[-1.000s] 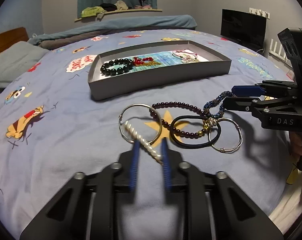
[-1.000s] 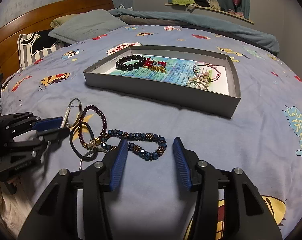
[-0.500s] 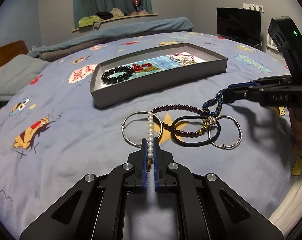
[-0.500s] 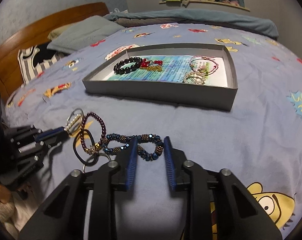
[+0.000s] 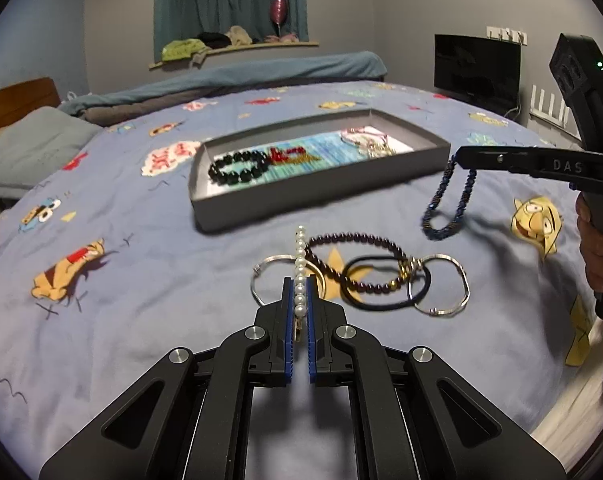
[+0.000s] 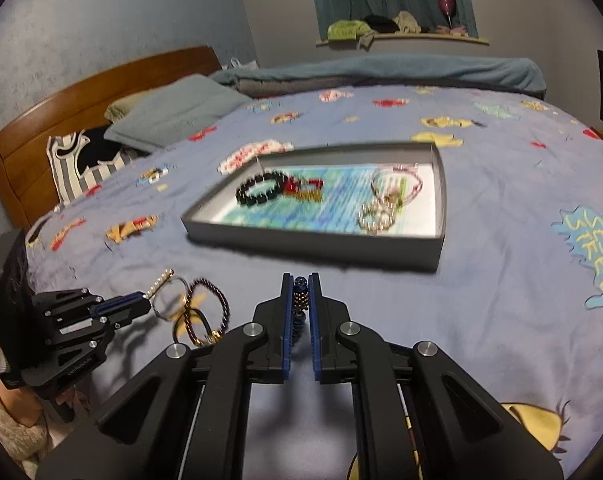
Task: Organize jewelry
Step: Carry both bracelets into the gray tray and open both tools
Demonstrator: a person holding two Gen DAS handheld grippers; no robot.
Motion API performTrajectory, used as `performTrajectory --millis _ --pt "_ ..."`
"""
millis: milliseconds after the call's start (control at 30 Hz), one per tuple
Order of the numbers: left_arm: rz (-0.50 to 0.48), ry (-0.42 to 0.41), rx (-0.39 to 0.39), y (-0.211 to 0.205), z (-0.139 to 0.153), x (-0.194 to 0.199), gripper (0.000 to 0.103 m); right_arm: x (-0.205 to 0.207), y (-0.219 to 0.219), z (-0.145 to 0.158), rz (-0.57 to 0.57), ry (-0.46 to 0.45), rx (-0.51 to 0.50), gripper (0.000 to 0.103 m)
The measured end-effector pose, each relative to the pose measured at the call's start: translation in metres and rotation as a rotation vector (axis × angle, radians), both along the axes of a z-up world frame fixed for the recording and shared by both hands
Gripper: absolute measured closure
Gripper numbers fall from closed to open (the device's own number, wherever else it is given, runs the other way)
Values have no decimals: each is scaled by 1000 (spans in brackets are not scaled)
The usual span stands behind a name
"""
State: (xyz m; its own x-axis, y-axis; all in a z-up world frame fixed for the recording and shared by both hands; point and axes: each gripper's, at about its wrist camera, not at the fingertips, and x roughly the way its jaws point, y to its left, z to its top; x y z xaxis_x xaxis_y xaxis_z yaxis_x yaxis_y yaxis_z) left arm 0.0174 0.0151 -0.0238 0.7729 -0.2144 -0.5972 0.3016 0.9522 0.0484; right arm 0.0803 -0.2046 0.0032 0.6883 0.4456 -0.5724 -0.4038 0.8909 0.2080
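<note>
**Left wrist view: two bracelets pinched above the bed**

Left wrist view shows the left tongs (image 5: 300, 292) clamped on a pearl bracelet (image 5: 299, 256), whose straight strand runs lengthwise away from the camera, its far end pointing toward the grey tray (image 5: 301, 196). The right tongs (image 6: 301, 292) have just been closing and now pinch a blue beaded bracelet (image 5: 447, 208), which hangs as a loop below them, clear of the bedspread (image 5: 141, 280).

Letters "DAS" are readable on the right tongs' side. One cartoon patch on the bedspread reads "SESAME STREET", partly cut off.

On the bedspread near the tongs lie a silver ring (image 5: 261, 280), a dark purple bead bracelet (image 5: 353, 248), a black hair tie (image 5: 381, 284) and a second silver hoop (image 5: 441, 288). The tray holds a black bead bracelet (image 5: 237, 168) and other pieces. Behind are a wooden headboard (image 6: 81, 96), a pillow (image 6: 173, 112) and a curtained window shelf (image 6: 401, 38).
</note>
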Motion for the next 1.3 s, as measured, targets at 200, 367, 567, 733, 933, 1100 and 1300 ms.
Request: performTrajectory --millis 200,367,567,733,933,1100,1300 --pt "7 -19 -30 5 20 17 97 1 -1 25 -31 -84 -15 96" --pt "2 -32 -30 1 33 44 97 15 -5 46 -72 -129 6 96" --pt "-26 -17 -42 -10 45 88 97 50 0 64 -106 -168 9 96" --pt "-41 28 -32 -15 47 131 97 89 8 55 -117 -131 -4 96" --pt "-34 73 -17 -5 33 157 97 135 23 32 -85 -40 3 96" --pt "-33 160 -19 10 11 169 97 160 38 18 -77 -14 -34 96" --pt "-32 194 -30 21 0 174 97 183 42 0 -120 23 -55 96"
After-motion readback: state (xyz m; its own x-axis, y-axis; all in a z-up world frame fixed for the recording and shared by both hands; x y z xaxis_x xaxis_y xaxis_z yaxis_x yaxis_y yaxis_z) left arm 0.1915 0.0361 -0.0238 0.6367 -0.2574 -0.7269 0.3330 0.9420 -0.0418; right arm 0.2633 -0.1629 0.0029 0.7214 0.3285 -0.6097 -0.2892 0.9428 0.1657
